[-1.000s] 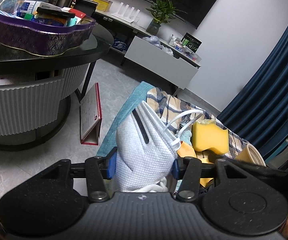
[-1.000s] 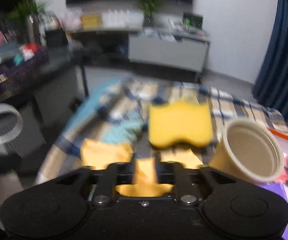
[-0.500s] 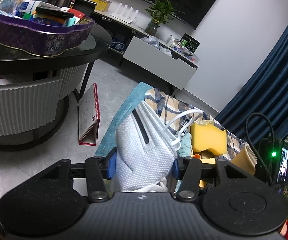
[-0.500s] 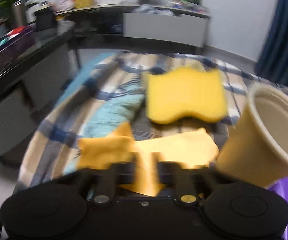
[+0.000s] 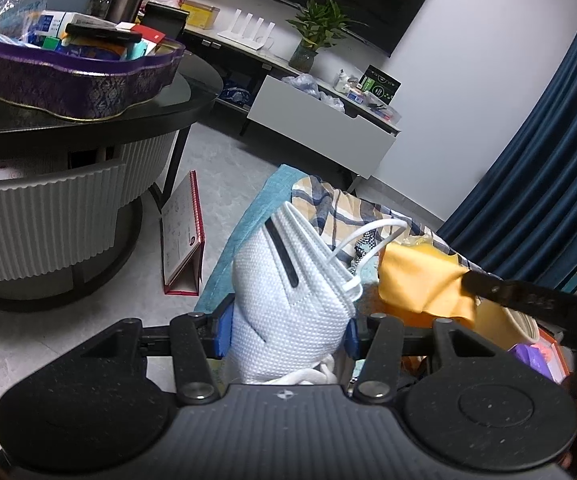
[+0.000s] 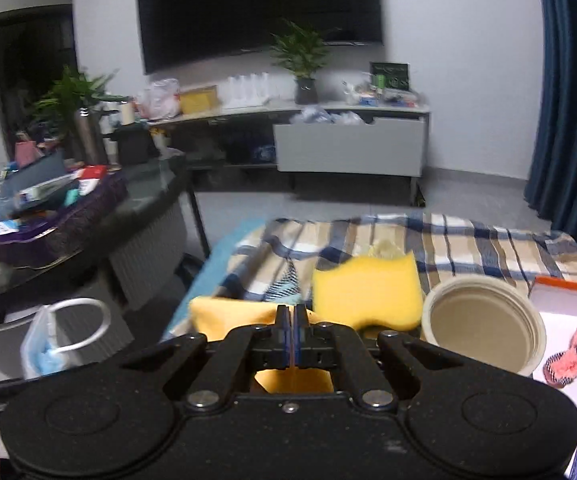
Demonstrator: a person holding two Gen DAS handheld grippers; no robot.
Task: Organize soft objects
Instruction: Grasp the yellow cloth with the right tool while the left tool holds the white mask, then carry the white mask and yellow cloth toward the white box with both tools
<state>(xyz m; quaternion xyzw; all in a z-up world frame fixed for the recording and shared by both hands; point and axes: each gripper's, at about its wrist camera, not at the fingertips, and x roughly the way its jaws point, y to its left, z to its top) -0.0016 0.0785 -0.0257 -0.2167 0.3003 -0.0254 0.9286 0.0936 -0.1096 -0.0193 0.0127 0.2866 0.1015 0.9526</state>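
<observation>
Jaws on the left gripper (image 5: 286,330) pinch a folded white woven face mask (image 5: 288,300) by its lower body, its elastic ear loops arching free above; the right gripper (image 6: 292,326) has its jaws pressed together on a thin yellow-orange cloth (image 5: 422,278), which hangs in loose folds over the plaid-covered tabletop (image 6: 468,240). Both things look very light and limp: the cloth will drape and swing, so a pinch well in from its edge seems safest, while the mask is best held on its stiffer folded body and not by the loops, which could snag. Resting on the plaid cover just beyond the right gripper are a thick yellow foam sponge (image 6: 366,290) and, beside it, a tan paper cup (image 6: 484,330) tipped toward the camera.
</observation>
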